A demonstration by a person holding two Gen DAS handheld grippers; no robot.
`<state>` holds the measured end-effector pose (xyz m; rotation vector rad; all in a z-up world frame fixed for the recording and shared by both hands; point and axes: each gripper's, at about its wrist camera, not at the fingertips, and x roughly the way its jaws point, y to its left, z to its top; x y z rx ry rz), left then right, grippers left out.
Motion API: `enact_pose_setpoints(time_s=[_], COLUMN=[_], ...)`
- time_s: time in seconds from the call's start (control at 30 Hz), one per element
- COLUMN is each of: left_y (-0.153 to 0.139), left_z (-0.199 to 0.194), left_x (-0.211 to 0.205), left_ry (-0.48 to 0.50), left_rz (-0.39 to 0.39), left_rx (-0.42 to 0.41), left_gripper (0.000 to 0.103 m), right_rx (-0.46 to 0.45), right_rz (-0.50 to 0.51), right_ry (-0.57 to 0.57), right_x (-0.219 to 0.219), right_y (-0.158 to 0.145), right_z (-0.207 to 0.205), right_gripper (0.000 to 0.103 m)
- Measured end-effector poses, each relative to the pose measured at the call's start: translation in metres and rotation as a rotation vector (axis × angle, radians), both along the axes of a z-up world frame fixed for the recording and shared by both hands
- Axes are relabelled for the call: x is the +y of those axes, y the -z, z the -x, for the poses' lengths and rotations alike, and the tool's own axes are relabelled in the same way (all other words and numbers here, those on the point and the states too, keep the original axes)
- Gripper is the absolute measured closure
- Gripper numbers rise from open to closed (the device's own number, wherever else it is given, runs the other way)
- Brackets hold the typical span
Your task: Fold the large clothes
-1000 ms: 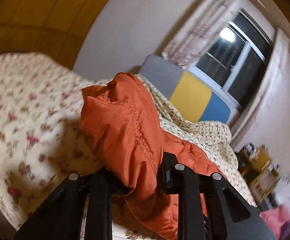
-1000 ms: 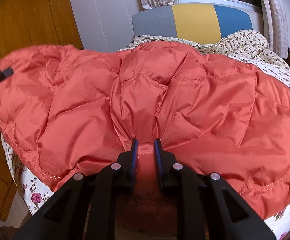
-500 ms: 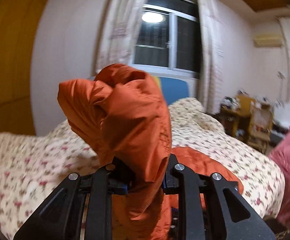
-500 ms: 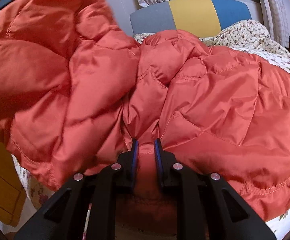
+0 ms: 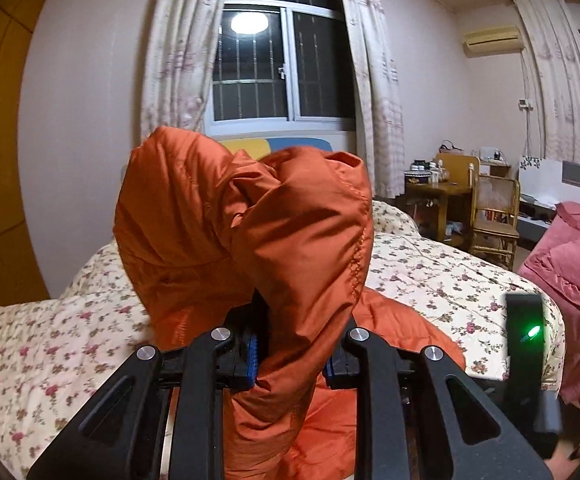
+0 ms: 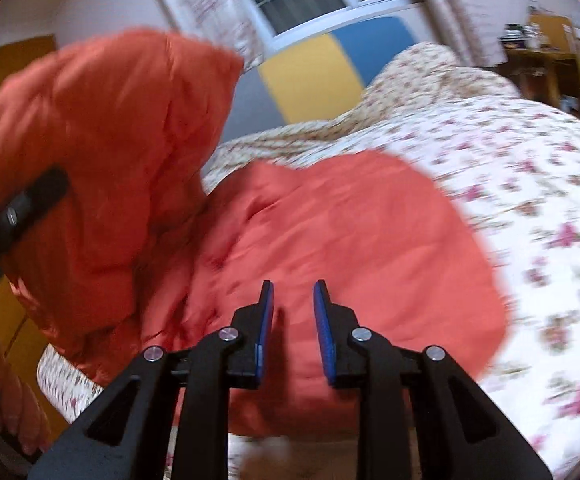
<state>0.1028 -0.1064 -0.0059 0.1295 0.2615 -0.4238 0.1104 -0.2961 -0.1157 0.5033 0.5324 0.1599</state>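
Jacket (image 5: 290, 240) bunches clamped in left tongs (image 5: 290, 364); right tongs (image 6: 293, 320), just opening, hover empty above it.

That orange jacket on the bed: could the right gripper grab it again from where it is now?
Probably yes. The right gripper has just been opening, with nothing between its pads, and the orange jacket lies right ahead on the bed, nothing between. The left gripper holds another part up.

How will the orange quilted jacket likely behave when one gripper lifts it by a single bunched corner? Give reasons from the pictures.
Probably floppy: the jacket slumps in folds around the left gripper pinching it. Likely light for its bulk, being puffy and quilted. Its sheen suggests slippery fabric; the right gripper, jaws just opened, holds none.
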Motion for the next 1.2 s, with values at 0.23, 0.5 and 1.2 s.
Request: enact_pose_setpoints(time_s=[0.23,0.5,1.2], left_y=[0.014,0.051,0.1], left_z=[-0.011,-0.019,0.008], left_x=[-0.052,-0.096,-0.112], left_ry=[0.078,0.177,0.357], left_rz=[-0.072,-0.157,-0.214], left_rx=[0.005,0.064,0.081], left_gripper=[0.081,0.08,0.036], right_rx=[0.06,0.062,0.192], right_rz=[-0.069,-0.103,-0.026], right_ry=[0.041,0.032,-0.065], right_x=[-0.06,-0.087,-0.077], right_y=[0.006,0.011,-0.01], right_z=[0.023,0.038,0.001], right_gripper=[0.077,0.076,0.093])
